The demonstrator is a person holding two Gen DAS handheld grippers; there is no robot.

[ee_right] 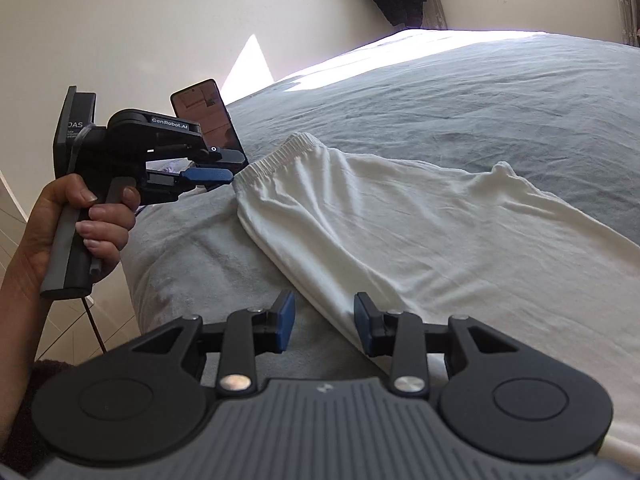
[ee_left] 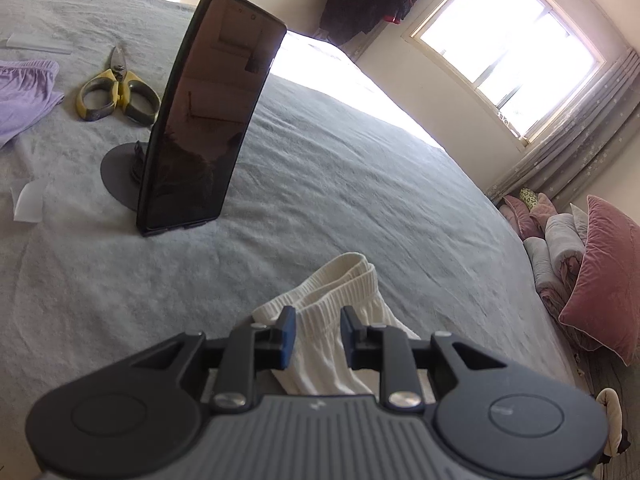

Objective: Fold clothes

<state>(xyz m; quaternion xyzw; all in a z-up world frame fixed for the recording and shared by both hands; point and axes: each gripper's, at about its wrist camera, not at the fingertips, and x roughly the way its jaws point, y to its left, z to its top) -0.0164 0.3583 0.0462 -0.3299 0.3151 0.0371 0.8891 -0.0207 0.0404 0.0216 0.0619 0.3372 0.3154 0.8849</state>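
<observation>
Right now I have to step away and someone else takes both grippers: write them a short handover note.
Left gripper: open, over the waistband end of the white pants, nothing gripped.
Right gripper: open, at the near edge of the pants, nothing gripped.
The pants lie spread flat on the grey bed, no fold made yet. A purple garment lies further off, beside the scissors and the phone on its stand.
Left to do: grip the pants, fold them, then the purple garment.
</observation>
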